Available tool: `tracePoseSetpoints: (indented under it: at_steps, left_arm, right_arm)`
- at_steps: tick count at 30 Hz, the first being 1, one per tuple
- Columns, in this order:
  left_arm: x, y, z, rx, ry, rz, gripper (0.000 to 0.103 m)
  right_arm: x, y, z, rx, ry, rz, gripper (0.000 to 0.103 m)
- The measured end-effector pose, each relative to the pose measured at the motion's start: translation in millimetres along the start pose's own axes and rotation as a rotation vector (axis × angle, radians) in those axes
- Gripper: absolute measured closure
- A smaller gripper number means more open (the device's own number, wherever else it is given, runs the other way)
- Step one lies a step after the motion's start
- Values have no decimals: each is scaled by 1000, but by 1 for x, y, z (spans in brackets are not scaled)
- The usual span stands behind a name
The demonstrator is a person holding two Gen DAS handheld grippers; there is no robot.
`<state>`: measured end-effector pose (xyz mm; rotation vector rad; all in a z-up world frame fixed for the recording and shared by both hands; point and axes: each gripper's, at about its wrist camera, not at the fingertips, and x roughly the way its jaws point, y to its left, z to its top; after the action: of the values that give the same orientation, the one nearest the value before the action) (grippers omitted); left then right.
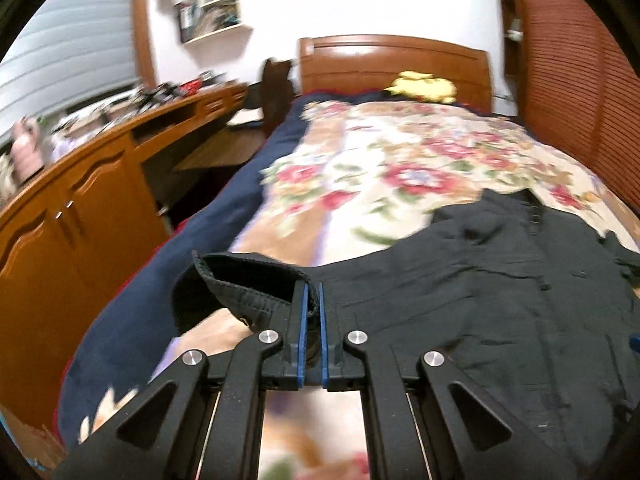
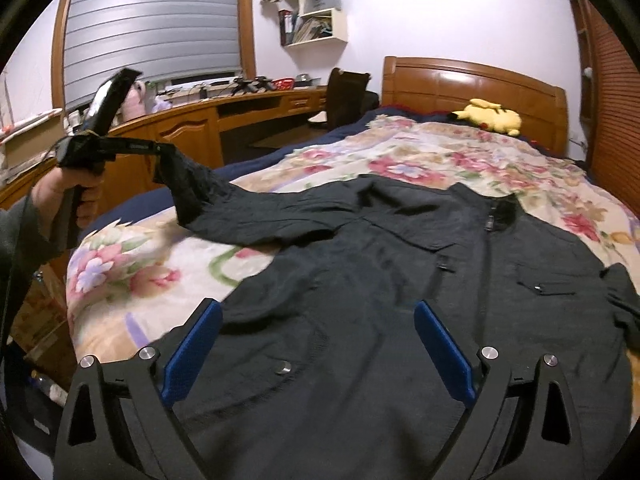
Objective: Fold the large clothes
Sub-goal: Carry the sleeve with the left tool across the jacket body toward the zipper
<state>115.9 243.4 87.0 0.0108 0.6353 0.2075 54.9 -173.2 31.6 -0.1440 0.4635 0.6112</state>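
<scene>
A black zip-front jacket (image 2: 400,280) lies front up on the floral bedspread (image 2: 440,160), collar toward the headboard. My left gripper (image 1: 311,292) is shut on the cuff of the jacket's left sleeve (image 1: 248,280) and holds it lifted off the bed; it also shows in the right wrist view (image 2: 160,148), with the sleeve (image 2: 248,212) stretched out to the left. My right gripper (image 2: 320,312) is open and empty, just above the jacket's lower front, near a metal snap (image 2: 283,367). The jacket body shows in the left wrist view (image 1: 500,280).
A yellow plush toy (image 2: 490,114) lies by the wooden headboard (image 2: 472,80). A wooden desk with cabinets (image 2: 192,128) runs along the left of the bed, with a dark chair (image 2: 346,96). A louvred wardrobe door (image 2: 612,100) stands at the right.
</scene>
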Motion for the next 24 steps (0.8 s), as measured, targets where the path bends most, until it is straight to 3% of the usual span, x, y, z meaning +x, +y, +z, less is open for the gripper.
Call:
tracePoseSetpoints:
  at_steps: [8, 16, 22, 24]
  left_arm:
    - [-32, -96, 13, 97, -52, -170, 98]
    - [-57, -168, -4, 158, -66, -332, 97]
    - [-66, -187, -24, 184, -51, -327, 96]
    - [-71, -186, -31, 189, -64, -322, 89]
  right_arm:
    - [-19, -23, -8, 55, -2, -70, 6]
    - [-31, -20, -9, 86, 2, -130, 6]
    - [-32, -4, -10, 101, 6, -149, 6]
    - [-33, -1, -9, 110, 2, -148, 6]
